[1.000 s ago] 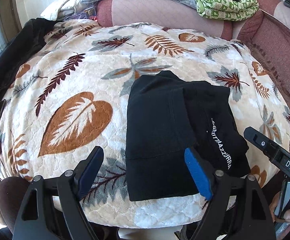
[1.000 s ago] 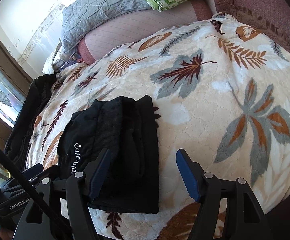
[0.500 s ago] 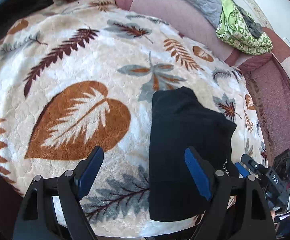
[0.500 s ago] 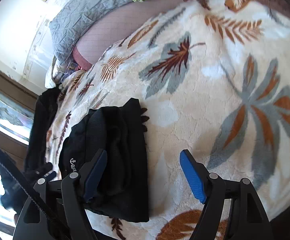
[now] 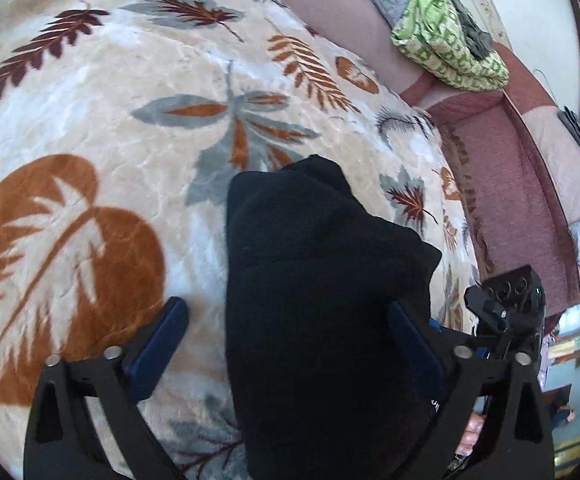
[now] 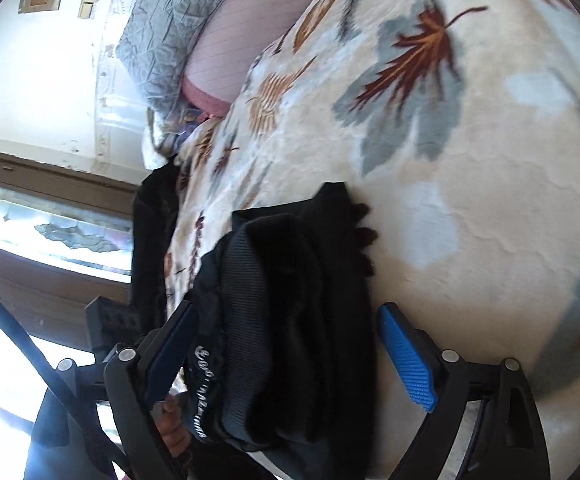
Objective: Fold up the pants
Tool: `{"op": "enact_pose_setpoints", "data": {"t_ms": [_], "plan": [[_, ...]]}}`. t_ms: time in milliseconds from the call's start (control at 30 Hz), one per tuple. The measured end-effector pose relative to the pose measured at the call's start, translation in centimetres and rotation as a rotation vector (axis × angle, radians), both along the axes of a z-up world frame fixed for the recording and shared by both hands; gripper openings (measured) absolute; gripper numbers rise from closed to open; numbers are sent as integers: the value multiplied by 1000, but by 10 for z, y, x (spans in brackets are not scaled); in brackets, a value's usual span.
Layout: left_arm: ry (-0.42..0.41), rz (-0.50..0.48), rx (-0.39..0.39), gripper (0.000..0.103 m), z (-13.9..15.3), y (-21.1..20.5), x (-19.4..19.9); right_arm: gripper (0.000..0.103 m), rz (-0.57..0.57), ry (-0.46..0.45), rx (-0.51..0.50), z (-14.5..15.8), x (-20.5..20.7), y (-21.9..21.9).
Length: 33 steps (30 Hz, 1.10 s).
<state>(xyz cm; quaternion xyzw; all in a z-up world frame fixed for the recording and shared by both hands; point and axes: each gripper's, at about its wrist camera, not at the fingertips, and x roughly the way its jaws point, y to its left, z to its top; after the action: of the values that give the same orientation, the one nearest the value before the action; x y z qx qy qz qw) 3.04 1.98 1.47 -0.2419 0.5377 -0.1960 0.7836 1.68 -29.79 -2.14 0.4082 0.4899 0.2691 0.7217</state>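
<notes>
Here the near end of the black pants (image 5: 322, 304) is cut off by the lower border in the left wrist view, and the white lettering on the waistband is blurred in the right wrist view, so it cannot be read. There is one pair of pants, folded into a thick bundle, lying on the leaf-patterned blanket (image 5: 90, 128) close to its near edge. There are two grippers. The left gripper (image 5: 290, 344) has its jaws wide apart; they have just been opening, and the pants lie between the two blue pads, but I cannot see the pads pressing on the cloth. The right gripper (image 6: 286, 354) also has its jaws far apart after just opening, with the bundle between them; its left pad stands just beside the waistband, and contact is hard to judge. Fingers (image 6: 170, 428) of a hand show partly behind the left pad. One green folded cloth (image 5: 446, 36) lies at the far edge, partly cut off.
</notes>
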Motion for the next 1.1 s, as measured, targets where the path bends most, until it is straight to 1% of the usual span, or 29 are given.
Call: {"op": "enact_pose_setpoints", "data": {"t_ms": [67,100,200,233,267,300,333,367,400,433,500,567,667,833,1000,1100], "plan": [[-21,-8,20,103,-1,-5,0,101,40,-10,48,-1,6,10],[-38,-13,24,103,-1,-8,0,103,52,-17,43,-1,7,16],[-44,-11,19,103,-3,-13,3,103,63,-69,-19,3,5,32],[-46,-5,15,98,-1,-15,2,103,55,-89,-53,3,3,37],[-47,-4,1,68,0,-18,0,103,49,-113,-92,5,-1,42],[-36,-11,-2,59,0,-22,-1,102,53,-141,-149,8,-5,49],[-48,-6,27,56,4,-27,-6,100,62,-167,-233,12,-8,58],[-71,-5,53,49,8,-31,-10,92,63,-177,-293,15,-11,64],[-87,-10,80,47,13,-35,-14,80,68,-186,-348,18,-13,69],[-99,-6,94,46,17,-36,-18,74,79,-191,-363,21,-15,74],[-126,2,98,45,28,-36,-26,57,93,-197,-375,30,-19,77],[-148,8,97,45,37,-34,-33,50,105,-221,-401,42,-22,78],[-186,17,97,45,51,-31,-43,47,108,-259,-423,62,-32,81],[-252,31,107,45,72,-25,-56,45,106,-317,-488,88,-50,89],[-293,50,89,45,93,-8,-54,44,124,-361,-537,116,-49,107],[-321,64,108,45,105,-1,-50,44,139,-414,-572,132,-46,120]]}}
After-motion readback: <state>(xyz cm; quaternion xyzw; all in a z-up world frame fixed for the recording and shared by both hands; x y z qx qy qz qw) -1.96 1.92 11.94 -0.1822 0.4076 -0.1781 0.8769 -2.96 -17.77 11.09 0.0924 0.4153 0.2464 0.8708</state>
